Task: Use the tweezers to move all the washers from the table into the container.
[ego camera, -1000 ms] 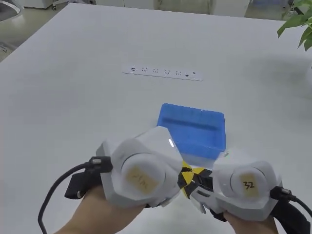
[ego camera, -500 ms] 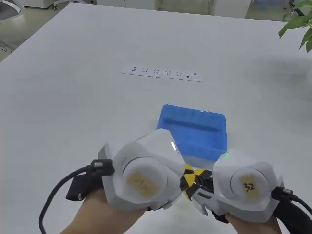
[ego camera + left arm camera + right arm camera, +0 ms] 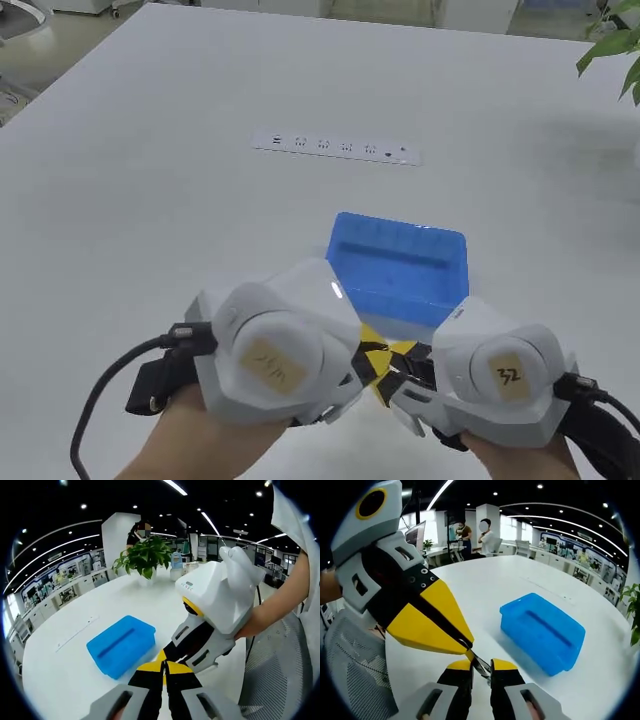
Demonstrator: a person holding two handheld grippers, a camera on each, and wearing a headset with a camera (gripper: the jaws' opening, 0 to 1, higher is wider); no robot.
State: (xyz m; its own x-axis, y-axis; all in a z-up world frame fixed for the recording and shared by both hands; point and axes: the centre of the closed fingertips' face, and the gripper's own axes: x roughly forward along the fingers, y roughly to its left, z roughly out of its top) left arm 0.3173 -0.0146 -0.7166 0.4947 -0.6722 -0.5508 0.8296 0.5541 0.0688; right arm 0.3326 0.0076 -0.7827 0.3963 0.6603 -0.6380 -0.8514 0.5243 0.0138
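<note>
- Nearest: your right gripper [image 3: 481, 670], jaws closed about the tweezers [image 3: 476, 660].
- Beside it: your left gripper [image 3: 164, 669], jaws clenched together, tip meeting the tweezers' end. Whether it pinches them, you cannot tell.
- Just beyond both: the blue container [image 3: 398, 298], on the table [image 3: 150, 200], apart from the tools.
- Farther: power strip [image 3: 335, 148]; plant [image 3: 615, 45].
- Progress: judged early. You have the tool in hand and no pick begun.
- Washers: hidden by the gripper bodies or too small to tell, so none can be counted as moved.

Container [image 3: 400, 262]: blue plastic, smooth, slight sheen. Worktop [image 3: 150, 190]: white, matt, smooth. Tweezers [image 3: 479, 663]: thin bright metal. Far power strip [image 3: 335, 148]: white matt plastic.
</note>
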